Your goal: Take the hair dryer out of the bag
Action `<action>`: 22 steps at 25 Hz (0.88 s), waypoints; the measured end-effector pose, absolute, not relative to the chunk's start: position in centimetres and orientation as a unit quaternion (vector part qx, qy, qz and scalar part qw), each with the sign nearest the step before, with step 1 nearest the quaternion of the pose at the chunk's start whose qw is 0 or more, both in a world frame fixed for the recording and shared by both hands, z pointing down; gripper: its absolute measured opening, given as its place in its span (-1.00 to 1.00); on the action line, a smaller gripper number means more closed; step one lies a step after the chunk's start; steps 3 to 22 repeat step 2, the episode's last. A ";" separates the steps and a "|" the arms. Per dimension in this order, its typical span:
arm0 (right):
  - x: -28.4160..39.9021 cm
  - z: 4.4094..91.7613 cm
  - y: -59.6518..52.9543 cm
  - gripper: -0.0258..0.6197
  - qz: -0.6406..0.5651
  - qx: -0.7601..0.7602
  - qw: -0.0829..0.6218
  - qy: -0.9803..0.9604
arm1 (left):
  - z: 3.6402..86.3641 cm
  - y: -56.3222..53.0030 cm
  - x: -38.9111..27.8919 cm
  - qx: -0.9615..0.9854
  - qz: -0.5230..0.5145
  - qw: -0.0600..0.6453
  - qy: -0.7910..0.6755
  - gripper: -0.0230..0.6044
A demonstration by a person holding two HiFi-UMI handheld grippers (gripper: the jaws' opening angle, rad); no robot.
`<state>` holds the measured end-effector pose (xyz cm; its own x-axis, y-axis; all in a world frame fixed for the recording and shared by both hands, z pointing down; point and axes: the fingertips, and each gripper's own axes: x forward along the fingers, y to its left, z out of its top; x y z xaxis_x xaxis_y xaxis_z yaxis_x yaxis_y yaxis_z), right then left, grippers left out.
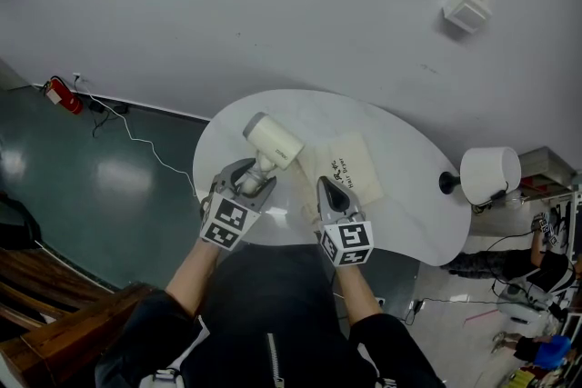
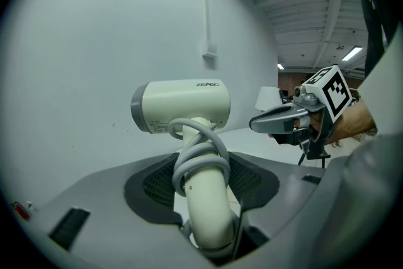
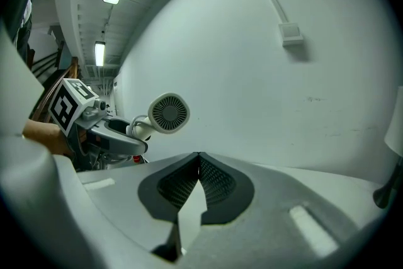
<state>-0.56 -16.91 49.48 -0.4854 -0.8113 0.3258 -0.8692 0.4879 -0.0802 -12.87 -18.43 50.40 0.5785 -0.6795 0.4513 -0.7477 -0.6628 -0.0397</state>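
Note:
A cream hair dryer (image 1: 273, 141) with its grey cord wound round the handle stands upright above the white table (image 1: 409, 213). My left gripper (image 1: 253, 180) is shut on that handle; in the left gripper view the handle (image 2: 204, 211) sits between the jaws and the dryer body (image 2: 182, 107) points right. The flat cream bag (image 1: 350, 166) lies on the table just right of the dryer, apart from it. My right gripper (image 1: 329, 191) is shut on the bag's near edge; a cream strip of bag (image 3: 192, 214) shows between its closed jaws. The dryer's rear grille (image 3: 168, 113) faces the right gripper view.
A white round lamp (image 1: 489, 174) stands at the table's right end. A white box and conduit (image 1: 466, 9) hang on the wall behind. A red object (image 1: 64, 94) and a cable lie on the floor at left. Dark wooden furniture (image 1: 36, 286) is at bottom left.

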 end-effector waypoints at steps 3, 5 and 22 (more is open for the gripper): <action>-0.5 49.5 -17.0 -0.92 0.119 0.492 0.124 -0.854 | 50.5 -18.5 -12.8 0.885 0.219 0.079 -0.402 -0.22; -0.5 49.5 -17.0 -0.92 0.119 0.492 0.124 -0.854 | 50.5 -18.5 -12.8 0.885 0.219 0.079 -0.402 -0.22; -0.5 49.5 -17.0 -0.92 0.119 0.492 0.124 -0.854 | 50.5 -18.5 -12.8 0.885 0.219 0.079 -0.402 -0.22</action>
